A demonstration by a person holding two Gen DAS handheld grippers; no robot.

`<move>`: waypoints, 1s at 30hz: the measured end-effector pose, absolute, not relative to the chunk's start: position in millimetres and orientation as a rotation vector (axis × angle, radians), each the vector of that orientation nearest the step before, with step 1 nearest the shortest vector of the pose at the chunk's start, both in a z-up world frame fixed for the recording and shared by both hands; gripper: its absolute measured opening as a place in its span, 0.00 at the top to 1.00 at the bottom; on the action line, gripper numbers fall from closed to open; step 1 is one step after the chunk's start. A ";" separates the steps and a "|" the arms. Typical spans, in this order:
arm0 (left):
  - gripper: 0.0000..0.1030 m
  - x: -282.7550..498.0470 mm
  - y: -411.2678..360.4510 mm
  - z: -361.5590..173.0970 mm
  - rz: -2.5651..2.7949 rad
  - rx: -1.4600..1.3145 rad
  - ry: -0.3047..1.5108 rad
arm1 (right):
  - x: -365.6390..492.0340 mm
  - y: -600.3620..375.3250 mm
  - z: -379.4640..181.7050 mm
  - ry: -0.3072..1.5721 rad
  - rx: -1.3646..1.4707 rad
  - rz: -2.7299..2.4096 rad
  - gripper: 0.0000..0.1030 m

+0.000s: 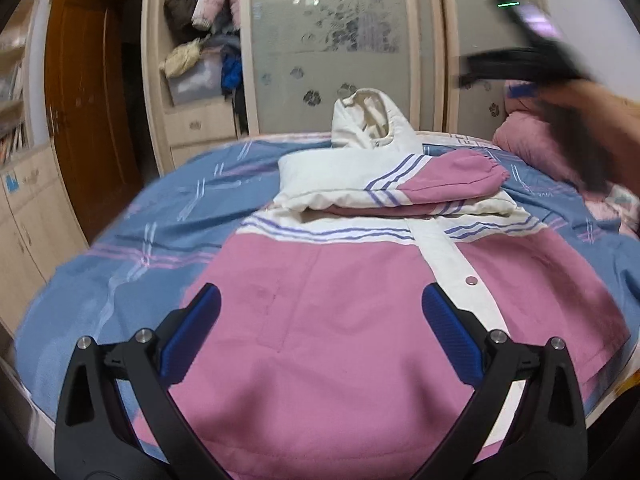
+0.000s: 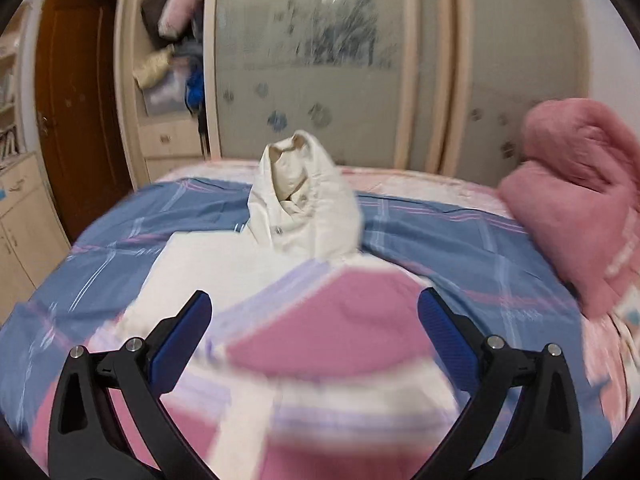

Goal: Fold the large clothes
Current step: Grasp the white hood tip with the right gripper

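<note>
A pink and cream hooded jacket (image 1: 328, 312) lies front-up on the bed, sleeves folded across its chest, cream hood (image 1: 370, 120) standing at the far end. My left gripper (image 1: 320, 320) is open and empty above the jacket's pink lower body. My right gripper (image 2: 314, 328) is open and empty above the folded pink sleeve (image 2: 340, 316); the view is blurred. The jacket's hood (image 2: 304, 200) stands beyond it. The right gripper also shows in the left wrist view (image 1: 520, 64) as a dark blur at upper right, raised above the bed.
The bed has a blue checked sheet (image 1: 160, 216). A folded pink quilt (image 2: 580, 208) lies at the bed's right. A wardrobe with frosted sliding doors (image 1: 328, 40) stands behind, with an open clothes shelf (image 1: 200, 40) and a wooden door (image 1: 84, 100) to the left.
</note>
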State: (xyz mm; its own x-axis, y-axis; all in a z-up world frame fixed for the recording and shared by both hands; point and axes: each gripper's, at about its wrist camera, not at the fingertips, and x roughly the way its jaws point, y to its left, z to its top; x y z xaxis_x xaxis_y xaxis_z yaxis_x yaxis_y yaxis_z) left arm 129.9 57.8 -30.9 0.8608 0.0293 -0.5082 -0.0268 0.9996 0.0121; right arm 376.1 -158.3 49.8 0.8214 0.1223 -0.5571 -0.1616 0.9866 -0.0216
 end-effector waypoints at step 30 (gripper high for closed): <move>0.02 168.8 90.3 -57.1 -0.011 -0.134 0.687 | 549.9 -204.9 31.8 0.597 0.038 0.069 0.95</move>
